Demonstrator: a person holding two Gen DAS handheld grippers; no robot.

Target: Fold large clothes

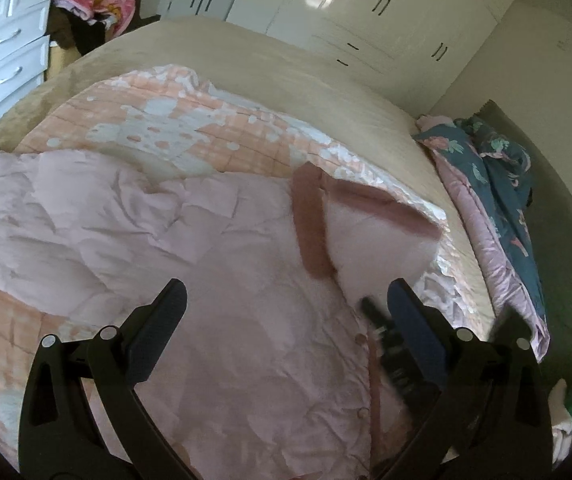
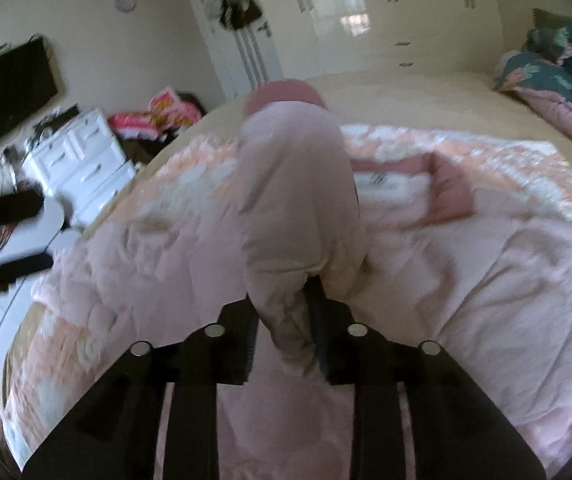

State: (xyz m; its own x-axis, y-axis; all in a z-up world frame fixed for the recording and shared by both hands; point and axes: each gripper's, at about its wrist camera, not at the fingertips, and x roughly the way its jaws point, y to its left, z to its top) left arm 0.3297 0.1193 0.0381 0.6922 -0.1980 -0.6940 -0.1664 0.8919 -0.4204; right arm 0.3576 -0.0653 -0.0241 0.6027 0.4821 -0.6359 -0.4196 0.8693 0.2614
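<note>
Here, a pale pink quilted padded jacket (image 1: 214,280) lies spread on a peach-and-white checked quilt (image 1: 158,120) atop the beige bed (image 1: 305,64), its dusty-rose collar (image 1: 309,220) pointing toward the white wardrobe (image 1: 365,8). The left claw (image 1: 286,312) gapes wide above it. The right claw (image 2: 286,316), jaws narrow, holds a sleeve (image 2: 293,184) that stretches away from the camera. A teal floral duvet (image 1: 501,184) flanks the bed.

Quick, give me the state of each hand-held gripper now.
Left hand-held gripper: open, holding nothing, over the pink jacket.
Right hand-held gripper: nearly shut, the jacket's sleeve between its fingers.
</note>
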